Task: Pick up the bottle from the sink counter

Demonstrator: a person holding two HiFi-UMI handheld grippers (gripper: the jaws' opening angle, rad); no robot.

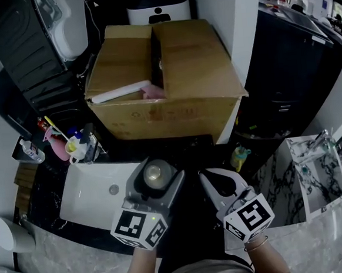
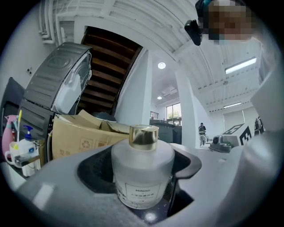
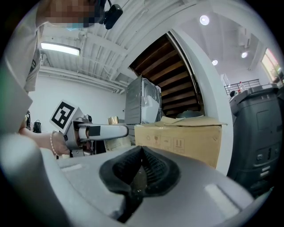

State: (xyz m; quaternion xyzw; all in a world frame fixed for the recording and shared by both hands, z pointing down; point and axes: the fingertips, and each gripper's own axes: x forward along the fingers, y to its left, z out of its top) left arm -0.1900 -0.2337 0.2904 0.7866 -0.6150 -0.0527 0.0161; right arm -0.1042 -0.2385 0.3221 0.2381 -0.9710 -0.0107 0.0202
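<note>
A frosted white bottle (image 2: 141,173) with a gold cap (image 2: 143,135) stands upright between the jaws of my left gripper (image 2: 142,177), which is shut on it. From the head view the bottle (image 1: 155,174) shows cap-up inside the left gripper (image 1: 157,181), held above the right end of the white sink (image 1: 93,195). My right gripper (image 1: 222,185) hovers beside it on the right, shut with nothing between its pads. Its ribbed pads (image 3: 148,170) meet in the right gripper view, where the left gripper (image 3: 95,131) shows at the left.
A large open cardboard box (image 1: 164,83) sits behind the sink on the dark counter (image 1: 125,148). Spray bottles and a cup of brushes (image 1: 71,145) crowd the counter's left end. A small yellow-and-teal figure (image 1: 240,156) stands at the right. A grey appliance (image 1: 34,43) stands at the back left.
</note>
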